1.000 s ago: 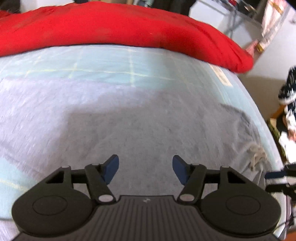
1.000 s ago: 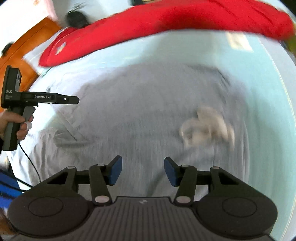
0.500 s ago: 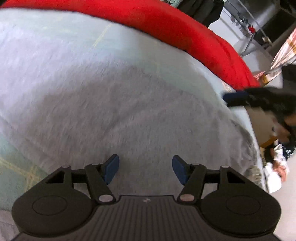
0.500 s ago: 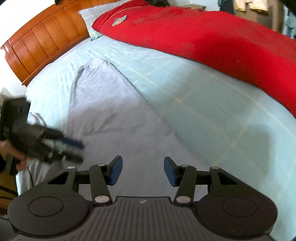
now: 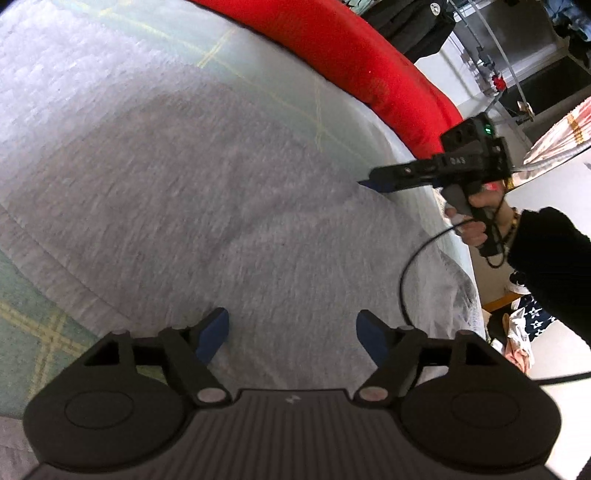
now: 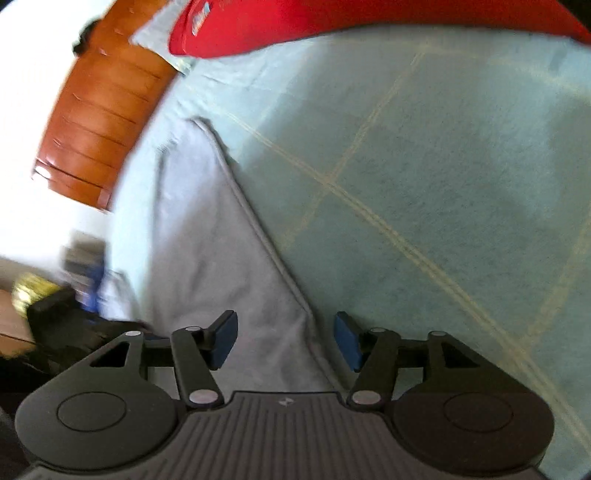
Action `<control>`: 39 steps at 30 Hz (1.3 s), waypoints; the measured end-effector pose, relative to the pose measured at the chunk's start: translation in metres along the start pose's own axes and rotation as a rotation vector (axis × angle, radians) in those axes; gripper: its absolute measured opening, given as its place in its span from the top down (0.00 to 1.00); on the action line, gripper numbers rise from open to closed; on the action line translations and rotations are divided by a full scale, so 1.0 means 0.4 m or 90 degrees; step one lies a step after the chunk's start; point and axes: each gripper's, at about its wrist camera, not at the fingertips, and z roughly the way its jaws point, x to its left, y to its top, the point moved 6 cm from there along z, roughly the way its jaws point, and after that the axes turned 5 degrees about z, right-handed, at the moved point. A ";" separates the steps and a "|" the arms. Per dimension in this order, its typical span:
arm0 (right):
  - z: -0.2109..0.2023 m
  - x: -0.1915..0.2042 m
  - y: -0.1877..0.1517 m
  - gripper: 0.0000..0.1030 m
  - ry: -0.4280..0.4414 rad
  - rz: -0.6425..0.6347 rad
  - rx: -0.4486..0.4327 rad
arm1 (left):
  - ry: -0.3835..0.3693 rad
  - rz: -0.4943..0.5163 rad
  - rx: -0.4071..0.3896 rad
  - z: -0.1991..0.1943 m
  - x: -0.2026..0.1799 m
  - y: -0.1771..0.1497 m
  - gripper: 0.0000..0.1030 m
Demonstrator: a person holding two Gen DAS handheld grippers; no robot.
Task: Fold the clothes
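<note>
Left wrist view: left tongs [image 5: 291,334] at 6 o'clock, blue pads spread wide, nothing between them, hovering over the grey garment [image 5: 207,206]. Garment lies flat on the bed, filling the centre; its hem runs along 8 o'clock, with pale green checked bed sheet [image 5: 33,317] showing beyond it. At 3 o'clock the right tongs [image 5: 369,182] come in from the bed edge, tip at the garment's far edge; from this side angle can't tell how far its jaws are apart. Person's hand [image 5: 476,218] wraps its grip, black sleeve [image 5: 546,258] behind, black cable [image 5: 410,266] looping down. Red blanket [image 5: 354,62] across 12 to 2 o'clock, along the far side of the bed.

Right wrist view: right tongs [image 6: 286,338] at 6 o'clock, pads spread, empty, straddling the garment's [image 6: 207,251] seamed edge and corner. Garment runs from 6 toward 10 o'clock; sheet [image 6: 424,177] fills the right half. Wooden headboard [image 6: 110,114] at 10 o'clock, red blanket [image 6: 332,26] at 12. Blurred dark shape at 8 o'clock, can't identify. No containers visible.
</note>
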 end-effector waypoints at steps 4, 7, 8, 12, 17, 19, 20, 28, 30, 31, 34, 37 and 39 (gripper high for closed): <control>0.047 0.004 0.037 0.39 0.057 0.017 0.028 | -0.013 -0.010 0.004 0.005 0.005 0.006 0.22; 0.046 0.008 0.025 0.39 0.071 0.014 0.055 | -0.022 -0.014 0.008 0.005 0.009 0.007 0.22; 0.038 0.002 0.012 0.39 0.079 0.023 0.066 | -0.026 -0.018 0.007 0.005 0.011 0.008 0.22; 0.007 -0.026 -0.035 0.39 0.122 0.065 0.095 | -0.040 -0.029 0.006 0.004 0.021 0.010 0.22; 0.089 0.000 0.022 0.46 0.162 0.053 0.132 | -0.046 -0.028 0.009 0.005 0.021 0.013 0.22; 0.112 0.017 0.027 0.48 0.169 0.042 0.147 | -0.049 -0.028 0.010 0.005 0.022 0.014 0.22; 0.120 0.024 0.027 0.48 0.172 0.039 0.154 | -0.052 -0.027 0.010 0.005 0.023 0.014 0.22; 0.157 -0.012 0.006 1.00 0.131 0.066 0.164 | -0.032 -0.045 -0.022 -0.020 0.026 0.019 0.22; 0.157 0.000 0.000 1.00 0.125 0.049 0.153 | -0.022 -0.051 -0.034 -0.029 0.025 0.021 0.24; 0.157 0.006 -0.003 1.00 0.122 0.041 0.148 | -0.017 -0.055 -0.039 -0.034 0.025 0.022 0.29; 0.155 0.022 -0.012 1.00 0.096 0.021 0.130 | 0.005 -0.070 -0.059 -0.052 0.029 0.024 0.30; 0.148 0.039 -0.021 1.00 0.067 0.001 0.116 | 0.078 -0.125 -0.100 -0.094 0.068 0.020 0.34; 0.150 0.052 -0.030 1.00 0.052 -0.005 0.102 | 0.126 -0.162 -0.127 -0.124 0.094 0.017 0.36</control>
